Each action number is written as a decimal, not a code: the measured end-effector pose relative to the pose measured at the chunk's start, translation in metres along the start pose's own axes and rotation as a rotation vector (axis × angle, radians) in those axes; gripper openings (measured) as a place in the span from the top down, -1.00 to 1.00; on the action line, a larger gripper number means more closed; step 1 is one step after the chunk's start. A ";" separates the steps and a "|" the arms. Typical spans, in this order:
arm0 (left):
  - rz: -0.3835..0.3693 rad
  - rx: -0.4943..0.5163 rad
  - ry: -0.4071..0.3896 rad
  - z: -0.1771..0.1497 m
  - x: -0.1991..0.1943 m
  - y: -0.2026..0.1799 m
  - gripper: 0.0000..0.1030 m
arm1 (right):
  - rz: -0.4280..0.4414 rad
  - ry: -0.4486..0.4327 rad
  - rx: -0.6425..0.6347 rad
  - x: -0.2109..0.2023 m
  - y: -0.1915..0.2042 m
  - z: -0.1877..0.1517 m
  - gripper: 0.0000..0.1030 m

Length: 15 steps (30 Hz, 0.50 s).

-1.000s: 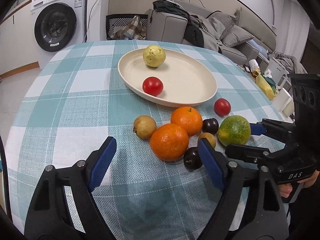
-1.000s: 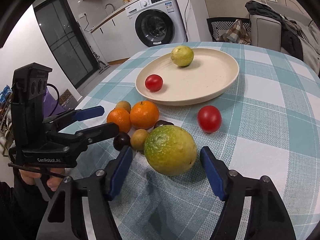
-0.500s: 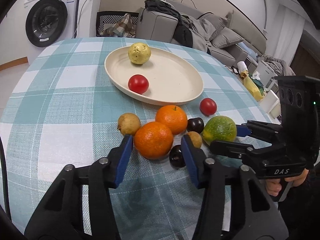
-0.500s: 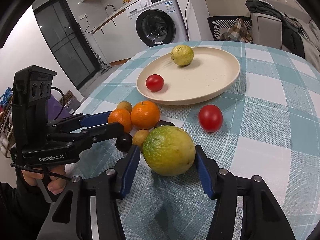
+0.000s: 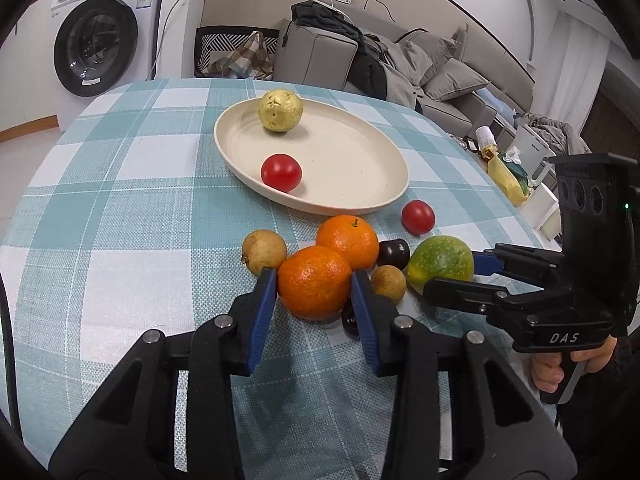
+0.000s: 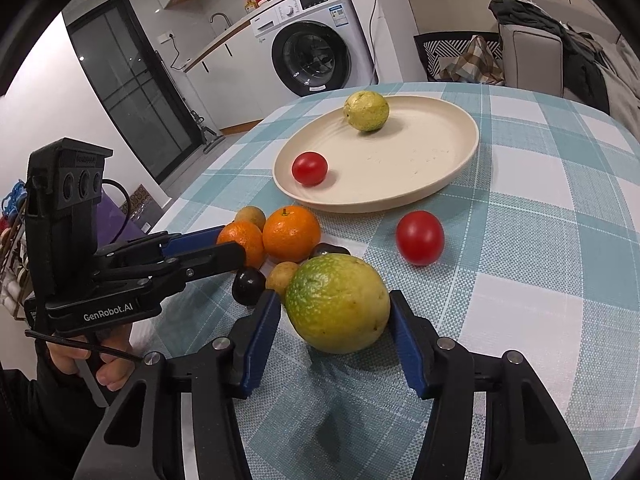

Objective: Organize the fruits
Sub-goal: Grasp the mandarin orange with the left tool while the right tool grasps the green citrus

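My left gripper (image 5: 314, 292) is closing on a dimpled orange (image 5: 314, 280), pads touching; my right gripper (image 6: 336, 316) is closing on a mottled green-yellow citrus (image 6: 338, 304), pads pressing.

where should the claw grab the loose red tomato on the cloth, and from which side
Grip the loose tomato across its widest middle, coming from the near, open side. It is small, round and smooth, so pads below or above the middle would likely slip. It sits apart from the fruit cluster, with the plate just behind it, so bare tablecloth gives both fingers room.
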<state>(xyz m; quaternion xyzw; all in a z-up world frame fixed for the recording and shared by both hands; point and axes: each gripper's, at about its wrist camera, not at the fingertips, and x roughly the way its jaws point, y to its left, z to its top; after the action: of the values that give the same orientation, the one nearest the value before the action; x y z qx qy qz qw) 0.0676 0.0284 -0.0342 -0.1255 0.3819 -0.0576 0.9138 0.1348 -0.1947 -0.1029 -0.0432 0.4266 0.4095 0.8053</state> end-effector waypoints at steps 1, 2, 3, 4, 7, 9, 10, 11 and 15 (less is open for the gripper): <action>-0.001 0.000 -0.006 0.000 -0.001 0.000 0.32 | -0.002 -0.001 -0.001 0.000 0.000 0.000 -0.02; -0.002 0.001 -0.008 0.000 -0.002 0.000 0.32 | 0.002 -0.002 -0.001 -0.001 0.000 0.000 -0.01; -0.003 0.001 -0.009 0.000 -0.002 0.000 0.32 | 0.004 -0.003 -0.002 -0.001 0.000 0.000 0.00; -0.003 0.001 -0.012 0.001 -0.003 0.000 0.32 | 0.001 -0.003 -0.005 -0.001 0.000 0.000 0.00; -0.008 -0.002 -0.027 0.002 -0.006 -0.001 0.32 | 0.006 -0.011 -0.014 -0.002 0.001 0.000 0.00; -0.010 -0.002 -0.031 0.002 -0.007 -0.001 0.32 | 0.011 -0.022 -0.017 -0.004 0.002 0.000 0.01; -0.011 -0.003 -0.032 0.002 -0.007 -0.001 0.32 | 0.008 -0.026 -0.020 -0.004 0.002 0.000 0.01; -0.013 -0.003 -0.034 0.002 -0.007 -0.002 0.32 | 0.007 -0.028 -0.021 -0.004 0.003 0.000 0.01; -0.009 -0.002 -0.052 0.003 -0.013 -0.002 0.32 | 0.003 -0.046 -0.015 -0.007 0.001 0.001 0.01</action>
<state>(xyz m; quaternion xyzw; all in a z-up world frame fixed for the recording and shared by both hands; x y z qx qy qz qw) 0.0610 0.0296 -0.0229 -0.1296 0.3577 -0.0580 0.9230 0.1327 -0.1980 -0.0971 -0.0389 0.4049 0.4149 0.8139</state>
